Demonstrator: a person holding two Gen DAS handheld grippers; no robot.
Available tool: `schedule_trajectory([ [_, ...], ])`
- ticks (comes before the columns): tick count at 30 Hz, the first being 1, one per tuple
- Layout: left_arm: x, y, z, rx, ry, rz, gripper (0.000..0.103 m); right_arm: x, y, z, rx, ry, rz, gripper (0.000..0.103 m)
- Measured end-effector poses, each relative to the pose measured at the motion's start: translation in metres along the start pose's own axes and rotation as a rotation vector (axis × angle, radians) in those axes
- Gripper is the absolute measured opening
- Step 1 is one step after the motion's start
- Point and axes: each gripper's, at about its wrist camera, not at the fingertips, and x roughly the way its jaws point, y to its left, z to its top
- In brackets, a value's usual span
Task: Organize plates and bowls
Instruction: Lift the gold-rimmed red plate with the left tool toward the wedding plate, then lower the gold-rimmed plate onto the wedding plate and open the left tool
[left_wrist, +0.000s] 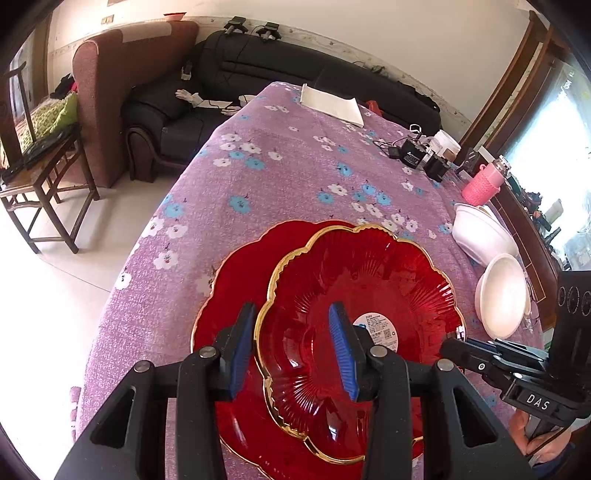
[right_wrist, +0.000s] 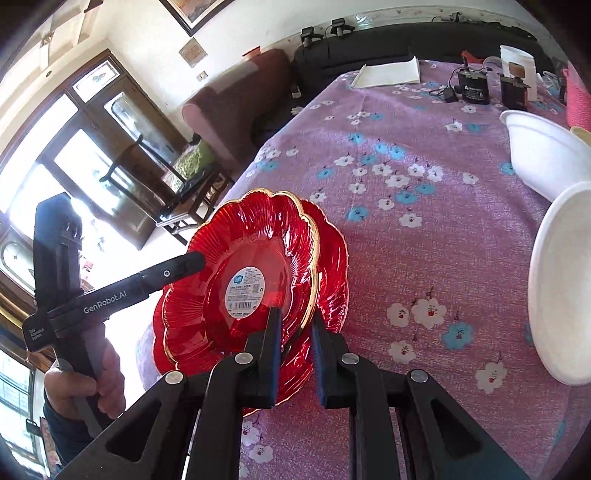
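Note:
Two red scalloped glass plates with gold rims lie stacked at the near end of the table. The upper plate (left_wrist: 362, 295) (right_wrist: 255, 266) carries a round white label and sits offset on the lower plate (left_wrist: 236, 280) (right_wrist: 332, 266). My left gripper (left_wrist: 291, 347) is open, its two blue pads astride the upper plate's near-left rim. My right gripper (right_wrist: 295, 332) has its pads close on either side of the plates' right rim; I cannot tell if they touch. It also shows in the left wrist view (left_wrist: 458, 336) at the upper plate's right rim.
A white bowl (left_wrist: 480, 232) (right_wrist: 543, 155) and a white plate (left_wrist: 502, 295) (right_wrist: 561, 284) sit to the right. A pink cup (left_wrist: 480, 184), black devices (left_wrist: 413, 151), a white tub and white paper (left_wrist: 332, 103) lie farther back. Sofa and chairs stand beyond the purple floral tablecloth (left_wrist: 266, 192).

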Motion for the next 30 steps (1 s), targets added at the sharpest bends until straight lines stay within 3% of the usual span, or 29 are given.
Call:
schedule_trajectory([
  [13,0.009,0.009,-0.003,0.005,0.017,0.037,0.039,0.019,0.014,0.002,-0.070,0.045,-0.062,0.018],
  [18,0.011,0.004,-0.001,0.028,0.029,0.052,0.047,0.025,0.018,0.005,-0.096,0.077,-0.093,0.019],
  [30,0.030,-0.026,-0.003,0.167,0.121,0.128,0.083,0.041,0.044,0.010,-0.247,0.154,-0.152,0.064],
])
